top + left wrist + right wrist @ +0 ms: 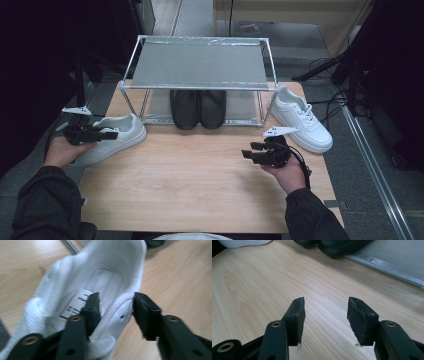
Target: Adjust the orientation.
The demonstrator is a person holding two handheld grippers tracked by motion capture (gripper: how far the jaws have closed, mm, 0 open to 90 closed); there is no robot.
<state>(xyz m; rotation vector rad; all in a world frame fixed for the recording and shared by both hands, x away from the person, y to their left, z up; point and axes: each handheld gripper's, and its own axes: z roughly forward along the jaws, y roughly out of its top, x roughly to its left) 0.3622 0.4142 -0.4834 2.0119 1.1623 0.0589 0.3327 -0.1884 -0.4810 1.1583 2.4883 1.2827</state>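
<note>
The left tongs (115, 308) straddle the side wall of the white sneaker (117, 134) at the desk's (200, 175) left edge, one jaw inside, not visibly clamped. The right tongs (325, 315) hover open, empty, level above the bare desk.

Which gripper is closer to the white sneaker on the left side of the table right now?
Left. The left gripper straddles the side wall of that white sneaker at its opening, one jaw inside. The right gripper hovers over bare table, well off to the sneaker's right.
</note>
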